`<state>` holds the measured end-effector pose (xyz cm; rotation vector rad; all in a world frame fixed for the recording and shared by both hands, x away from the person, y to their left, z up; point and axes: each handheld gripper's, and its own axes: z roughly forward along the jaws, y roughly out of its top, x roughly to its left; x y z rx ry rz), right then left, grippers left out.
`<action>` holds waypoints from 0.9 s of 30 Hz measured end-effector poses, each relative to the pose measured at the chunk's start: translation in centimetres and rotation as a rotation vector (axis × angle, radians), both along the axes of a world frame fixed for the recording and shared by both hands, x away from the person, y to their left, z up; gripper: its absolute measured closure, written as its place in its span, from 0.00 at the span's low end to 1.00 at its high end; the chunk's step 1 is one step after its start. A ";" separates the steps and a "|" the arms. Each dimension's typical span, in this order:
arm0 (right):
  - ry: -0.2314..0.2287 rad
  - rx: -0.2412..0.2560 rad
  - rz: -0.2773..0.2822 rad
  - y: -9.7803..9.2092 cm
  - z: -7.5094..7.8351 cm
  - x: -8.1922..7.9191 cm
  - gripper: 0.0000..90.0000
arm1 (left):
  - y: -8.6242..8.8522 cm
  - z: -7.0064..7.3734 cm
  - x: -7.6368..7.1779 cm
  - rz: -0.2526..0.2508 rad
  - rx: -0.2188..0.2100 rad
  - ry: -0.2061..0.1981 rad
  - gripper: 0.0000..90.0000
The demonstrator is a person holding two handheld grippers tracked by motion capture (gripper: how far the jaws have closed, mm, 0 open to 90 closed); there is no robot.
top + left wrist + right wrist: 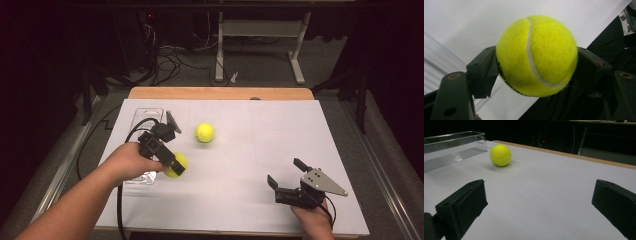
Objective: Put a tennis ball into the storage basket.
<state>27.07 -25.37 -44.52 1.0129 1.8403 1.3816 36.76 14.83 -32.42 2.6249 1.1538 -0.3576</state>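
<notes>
A yellow tennis ball (pixel 178 166) sits clamped between the jaws of my left gripper (pixel 173 163), at the left of the white table (pixel 260 145). In the left gripper view the ball (pixel 536 56) is pressed on both sides by the black jaws, with its white seam facing the camera. A second tennis ball (pixel 205 132) rests on the table farther back; in the right gripper view it (pixel 500 155) lies ahead to the left. My right gripper (pixel 285 171) is low at the front right, open with nothing between its jaws (pixel 539 205).
A clear plastic tray (pixel 141 116) lies along the table's left side, partly under the left hand, and appears as a clear tray (pixel 454 137) in the right gripper view. A wooden strip (pixel 220 93) borders the far edge. Desk legs and cables stand on the floor beyond.
</notes>
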 end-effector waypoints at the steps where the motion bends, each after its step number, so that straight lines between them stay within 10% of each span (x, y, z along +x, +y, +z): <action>1: 0.001 0.001 -0.001 0.0 0.0 0.0 0.00 | 0.2 0.0 0.1 0.005 -0.002 -0.004 0.30; 27: 0.001 -0.003 -0.002 0.0 0.0 0.0 0.00 | 4.8 0.3 1.0 0.100 0.036 -0.005 0.30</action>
